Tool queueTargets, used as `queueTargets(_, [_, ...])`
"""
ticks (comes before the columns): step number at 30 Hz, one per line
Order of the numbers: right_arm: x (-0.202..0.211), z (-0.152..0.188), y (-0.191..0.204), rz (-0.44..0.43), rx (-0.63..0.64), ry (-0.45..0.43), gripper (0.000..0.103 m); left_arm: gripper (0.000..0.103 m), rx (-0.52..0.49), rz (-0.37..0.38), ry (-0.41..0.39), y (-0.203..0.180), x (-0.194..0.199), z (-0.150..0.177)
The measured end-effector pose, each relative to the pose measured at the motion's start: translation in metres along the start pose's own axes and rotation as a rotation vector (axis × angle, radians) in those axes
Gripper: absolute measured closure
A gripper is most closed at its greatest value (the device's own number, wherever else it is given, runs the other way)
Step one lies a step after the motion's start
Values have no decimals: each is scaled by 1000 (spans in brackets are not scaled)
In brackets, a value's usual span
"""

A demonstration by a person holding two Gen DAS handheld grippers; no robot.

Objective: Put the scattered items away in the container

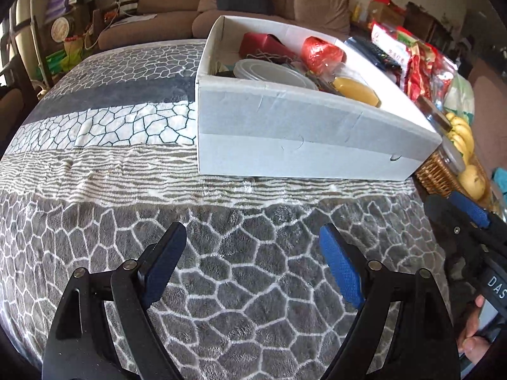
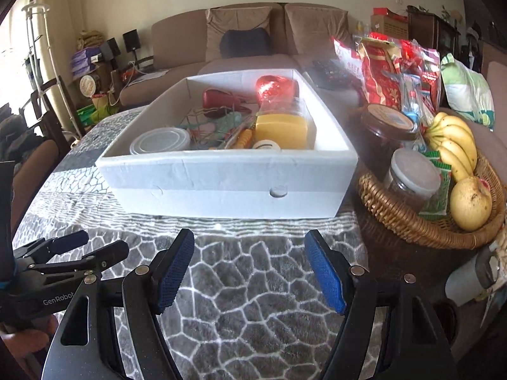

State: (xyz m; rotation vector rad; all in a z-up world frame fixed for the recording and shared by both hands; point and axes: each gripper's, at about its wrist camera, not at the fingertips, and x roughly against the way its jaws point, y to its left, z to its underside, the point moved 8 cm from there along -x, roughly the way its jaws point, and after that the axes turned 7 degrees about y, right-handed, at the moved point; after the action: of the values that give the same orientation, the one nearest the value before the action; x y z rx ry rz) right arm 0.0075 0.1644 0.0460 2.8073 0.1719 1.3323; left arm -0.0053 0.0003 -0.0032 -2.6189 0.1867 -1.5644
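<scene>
Patterned grey blanket (image 2: 240,288) over the table, bare of loose items near both grippers. White cardboard box (image 2: 228,183) resting mid-table, long side facing, already holding a red foil parcel (image 2: 275,90), a yellow bottle (image 2: 282,131) lying on its side, neck direction unclear, and a clear lidded tub (image 2: 161,141). Probably light, rigid, slippery plastic; best gripped across the middle. Left gripper (image 1: 253,253) and right gripper (image 2: 250,259) both spread wide, holding nothing.
</scene>
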Motion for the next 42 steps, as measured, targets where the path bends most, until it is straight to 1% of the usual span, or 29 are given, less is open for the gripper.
queueTargets(5, [-32, 11, -6, 16, 26, 45, 28, 19, 16, -25, 24, -3, -25, 8])
queueTargets(7, [-43, 14, -8, 18, 24, 57, 28, 17, 17, -33, 26, -4, -32, 10])
queueTargets(8, [-48, 16, -9, 10, 18, 61, 28, 14, 13, -38, 21, -4, -35, 9])
queueTargets(10, [-56, 17, -11, 3, 7, 65, 28, 13, 4, -49, 16, -5, -40, 9])
queueTargets(13, [-66, 17, -12, 22, 20, 65, 23, 13, 7, -63, 22, -5, -48, 7])
queueTargets(17, [-78, 18, -16, 34, 25, 76, 22, 12, 15, -91, 18, -5, -57, 3])
queueTargets(19, [-85, 20, -19, 40, 21, 86, 22, 9, 6, -111, 15, -6, -62, 1])
queueTargets(21, [-91, 22, -23, 51, 17, 98, 22, 3, 0, -120, 13, -6, -65, -1])
queueTargets(23, [-98, 24, -25, 62, 17, 117, 21, 0, 4, -130, 14, -6, -68, -1])
queueTargets(24, [-101, 24, -26, 63, 16, 128, 19, 0, 2, -140, 17, -7, -69, -1])
queueTargets(26, [-104, 24, -26, 67, 16, 135, 15, 0, 3, -153, 16, -8, -70, -2])
queueTargets(27, [-106, 24, -25, 71, 21, 142, 10, 0, 8, -151, 15, -8, -71, -2])
queueTargets(28, [-108, 25, -24, 75, 26, 155, 7, 0, 13, -147, 16, -8, -71, -2])
queueTargets(30, [-110, 26, -26, 71, 19, 162, 4, 0, 14, -149, 16, -8, -72, -2])
queueTargets(33, [-111, 27, -26, 43, 12, 164, 0, 0, 17, -148, 16, -7, -71, -2])
queueTargets(42, [-109, 27, -24, 43, 13, 164, 0, 0, 17, -148, 15, -7, -70, -1])
